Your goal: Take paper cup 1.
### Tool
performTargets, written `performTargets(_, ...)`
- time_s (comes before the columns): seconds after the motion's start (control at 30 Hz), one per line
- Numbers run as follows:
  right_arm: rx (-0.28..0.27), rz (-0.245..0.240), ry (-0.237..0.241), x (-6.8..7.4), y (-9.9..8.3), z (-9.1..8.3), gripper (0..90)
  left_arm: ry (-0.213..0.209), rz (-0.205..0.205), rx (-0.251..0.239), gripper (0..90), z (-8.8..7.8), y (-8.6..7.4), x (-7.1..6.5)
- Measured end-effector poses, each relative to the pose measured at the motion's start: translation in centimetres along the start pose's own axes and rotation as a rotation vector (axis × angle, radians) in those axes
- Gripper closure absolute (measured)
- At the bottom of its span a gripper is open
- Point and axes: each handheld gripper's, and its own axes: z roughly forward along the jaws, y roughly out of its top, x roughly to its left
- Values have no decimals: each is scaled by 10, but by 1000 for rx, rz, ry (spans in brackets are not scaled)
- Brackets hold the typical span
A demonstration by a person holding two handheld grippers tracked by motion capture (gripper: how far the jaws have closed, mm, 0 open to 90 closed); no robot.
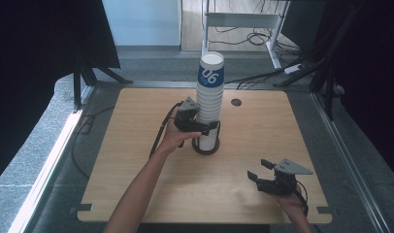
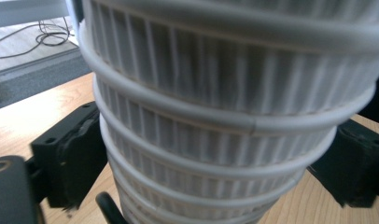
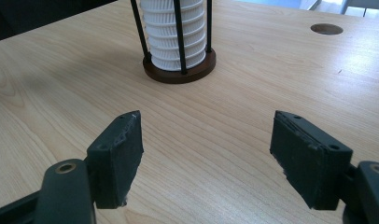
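A tall stack of white ribbed cups (image 1: 210,92) stands in a holder with a dark round base (image 1: 206,148) and thin black rods, mid-table. The top cup carries a blue band marked 06. My left gripper (image 1: 207,127) reaches in from the left at the stack's lower part. In the left gripper view its two black pads (image 2: 80,154) sit against opposite sides of the cups (image 2: 215,140). My right gripper (image 1: 258,169) rests near the table's front right, jaws wide open with nothing between them (image 3: 206,144). It looks toward the holder base (image 3: 178,74).
A round cable hole (image 1: 236,102) lies in the wooden table (image 1: 137,160) right of the stack. Beyond the far edge are carpet, cables and a white metal frame (image 1: 243,22). Dark curtains stand on both sides.
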Motion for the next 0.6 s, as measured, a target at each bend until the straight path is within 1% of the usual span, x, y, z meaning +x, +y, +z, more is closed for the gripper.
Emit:
performTargets(0.03, -1, -1, 1, 0, 0, 0, 256, -2, 0, -4, 112, 0, 0, 0)
performTargets(0.2, -6, -3, 7, 0, 0, 0, 256, -1, 0, -13, 118, -1, -1, 0)
performTargets(0.37, -10, -7, 25, 2, 2, 2, 254, 3, 7, -5, 122, -2, -1, 0)
performTargets(0.43, -16, -2, 42, 2, 4, 3, 251, 7, 13, 7, 123, -3, 0, 0)
performTargets(0.53, -44, 22, 87, 4, 11, 5, 242, 6, 13, 8, 123, -2, 1, 0)
performTargets(0.6, -59, 21, 97, 5, 18, 5, 240, 7, 13, 4, 123, -1, 0, -1)
